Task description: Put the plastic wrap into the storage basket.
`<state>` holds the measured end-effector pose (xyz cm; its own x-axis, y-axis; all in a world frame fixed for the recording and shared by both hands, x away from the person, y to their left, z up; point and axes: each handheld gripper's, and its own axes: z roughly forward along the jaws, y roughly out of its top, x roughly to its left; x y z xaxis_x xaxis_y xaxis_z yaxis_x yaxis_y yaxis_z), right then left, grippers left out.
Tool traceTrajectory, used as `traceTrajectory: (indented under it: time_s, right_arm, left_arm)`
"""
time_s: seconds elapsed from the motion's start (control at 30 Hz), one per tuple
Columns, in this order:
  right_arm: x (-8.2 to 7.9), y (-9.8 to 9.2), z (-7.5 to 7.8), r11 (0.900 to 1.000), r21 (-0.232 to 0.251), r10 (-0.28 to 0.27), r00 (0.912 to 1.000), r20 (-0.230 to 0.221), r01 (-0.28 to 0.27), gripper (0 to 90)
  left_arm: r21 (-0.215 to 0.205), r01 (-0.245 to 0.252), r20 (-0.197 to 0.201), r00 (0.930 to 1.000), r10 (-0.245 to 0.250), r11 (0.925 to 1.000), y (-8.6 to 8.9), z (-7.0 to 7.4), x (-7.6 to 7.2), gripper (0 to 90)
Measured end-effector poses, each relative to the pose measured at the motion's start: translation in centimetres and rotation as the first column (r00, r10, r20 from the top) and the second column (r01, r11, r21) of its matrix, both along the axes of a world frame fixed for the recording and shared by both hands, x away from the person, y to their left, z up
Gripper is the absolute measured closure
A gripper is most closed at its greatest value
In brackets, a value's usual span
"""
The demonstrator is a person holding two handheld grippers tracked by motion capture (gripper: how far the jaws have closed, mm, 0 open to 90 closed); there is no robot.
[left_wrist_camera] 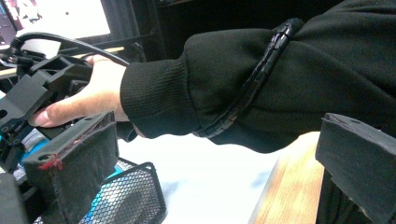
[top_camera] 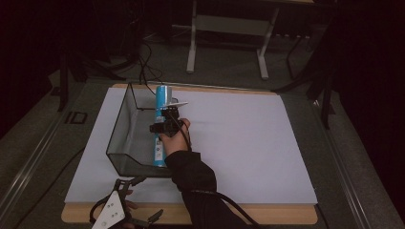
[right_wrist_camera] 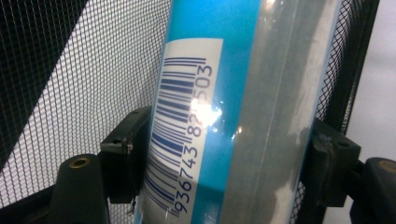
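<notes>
right gripper [top_camera: 168, 117] clenched on blue tube [top_camera: 161, 125] inside mesh basket [top_camera: 125, 125]; placing step likely; next: release. left gripper [top_camera: 125, 202] jaws spread, empty.

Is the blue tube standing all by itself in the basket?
No, the right gripper has its jaws shut on the blue tube inside the mesh basket.

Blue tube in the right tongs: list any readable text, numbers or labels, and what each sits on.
"936743 82?503": digits beside the barcode on the white label of the blue tube, read in the right gripper view; a glare spot hides one or two digits in the middle.
White patch low on the tube in the high view: too small to read.
Right tongs, mesh basket, white table cover: no text seen.
</notes>
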<state>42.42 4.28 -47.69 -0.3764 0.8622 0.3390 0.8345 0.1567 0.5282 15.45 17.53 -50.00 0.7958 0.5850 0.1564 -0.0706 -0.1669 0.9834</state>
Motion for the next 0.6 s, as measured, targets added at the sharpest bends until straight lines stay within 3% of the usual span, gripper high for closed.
traceTrajectory:
  time_s: [0.2, 0.37, 0.47, 0.6]
  right_arm:
    - [-0.3, 0.2, 1.0, 0.996, -0.083, 0.026, 0.9984, 0.051, -0.021, 24.3]
    - [-0.5, -0.1, 2.9, 0.988, -0.147, 0.065, 0.988, 0.14, -0.044, 23.5]
    - [-0.5, -0.8, 4.0, 0.989, -0.143, 0.075, 0.9824, 0.171, -0.051, 22.4]
    - [-0.5, -2.0, 5.2, 0.993, -0.09, 0.092, 0.9794, 0.18, -0.077, 16.5]
  left_arm:
    - [0.001, 0.002, -0.002, 1.0, -0.002, 1.0, 0.0, 0.0, 0.0, 0.0]
    - [0.001, 0.002, -0.003, 1.0, -0.002, 1.0, -0.1, -0.1, 0.0, 0.0]
    - [0.005, 0.001, -0.003, 1.0, -0.001, 1.0, -0.1, -0.1, 0.0, 0.0]
    - [0.006, 0.001, -0.005, 1.0, -0.001, 1.0, -0.2, -0.1, 0.1, 0.0]
